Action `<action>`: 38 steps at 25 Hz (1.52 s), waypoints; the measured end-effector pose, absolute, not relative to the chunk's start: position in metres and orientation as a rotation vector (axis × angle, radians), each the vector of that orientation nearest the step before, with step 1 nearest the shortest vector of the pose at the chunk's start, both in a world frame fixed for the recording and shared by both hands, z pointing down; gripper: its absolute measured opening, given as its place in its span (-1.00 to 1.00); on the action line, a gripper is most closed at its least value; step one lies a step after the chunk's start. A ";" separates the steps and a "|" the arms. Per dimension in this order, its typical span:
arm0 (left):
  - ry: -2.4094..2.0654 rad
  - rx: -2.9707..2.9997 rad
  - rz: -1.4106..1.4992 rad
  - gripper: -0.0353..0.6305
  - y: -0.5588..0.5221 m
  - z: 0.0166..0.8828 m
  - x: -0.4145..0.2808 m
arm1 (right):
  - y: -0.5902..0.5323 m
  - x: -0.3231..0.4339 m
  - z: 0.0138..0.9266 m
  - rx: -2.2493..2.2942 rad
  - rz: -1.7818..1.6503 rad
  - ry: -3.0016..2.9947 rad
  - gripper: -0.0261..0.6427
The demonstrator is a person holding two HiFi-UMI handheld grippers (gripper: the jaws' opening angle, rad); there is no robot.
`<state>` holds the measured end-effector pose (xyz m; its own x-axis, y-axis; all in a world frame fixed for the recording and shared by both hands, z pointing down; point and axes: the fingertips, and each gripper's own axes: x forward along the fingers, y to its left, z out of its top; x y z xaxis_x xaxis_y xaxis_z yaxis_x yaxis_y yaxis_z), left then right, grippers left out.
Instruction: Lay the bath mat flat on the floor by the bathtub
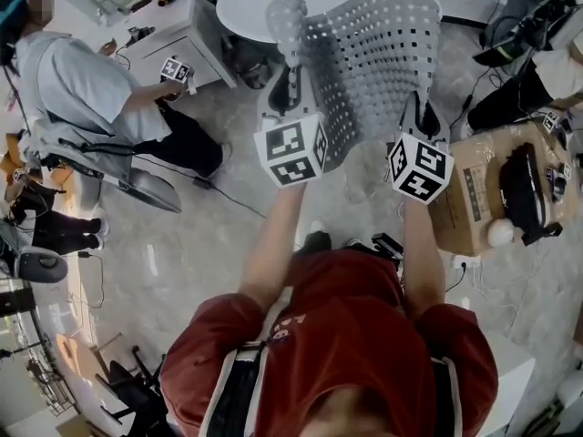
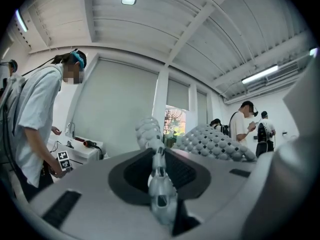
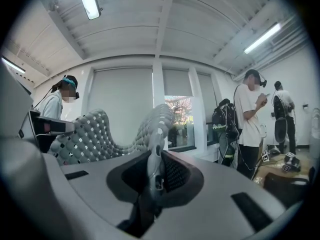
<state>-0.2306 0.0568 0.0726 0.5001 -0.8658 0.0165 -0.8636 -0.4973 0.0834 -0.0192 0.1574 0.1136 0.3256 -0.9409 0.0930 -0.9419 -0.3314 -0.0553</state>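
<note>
A grey bath mat (image 1: 373, 53) full of small holes hangs in the air in front of me, curved and partly folded, above the floor near the white bathtub (image 1: 264, 3). My left gripper (image 1: 290, 94) is shut on the mat's left edge. My right gripper (image 1: 422, 116) is shut on its right edge. In the left gripper view the bath mat (image 2: 212, 143) runs through the left gripper (image 2: 159, 184) as a thin pinched strip. The right gripper view shows the same pinch, with the bath mat (image 3: 87, 136) rising from the right gripper (image 3: 156, 176) and bulging away to the left.
A person in a light shirt (image 1: 82, 89) sits at the left holding another marker cube, by a white cabinet (image 1: 178, 25). A cardboard box (image 1: 474, 194) with a black item and a white ball stands at the right. Cables lie on the floor. More people (image 3: 250, 124) stand across the room.
</note>
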 end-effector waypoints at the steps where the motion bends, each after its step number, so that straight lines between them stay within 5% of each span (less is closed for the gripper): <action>1: -1.522 2.657 -0.040 -0.67 0.054 0.073 -0.230 | 0.156 -0.019 0.114 2.557 0.172 -1.803 -0.78; 38: -1.206 2.802 0.041 -0.67 -0.010 0.095 -0.162 | 0.135 0.031 0.136 2.751 0.215 -1.519 -0.77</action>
<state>-0.1623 -0.0096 0.0955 0.6878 -0.7234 0.0604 -0.7258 -0.6840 0.0727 0.0312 0.1350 0.1358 0.5252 -0.8431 0.1156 -0.8420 -0.5346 -0.0731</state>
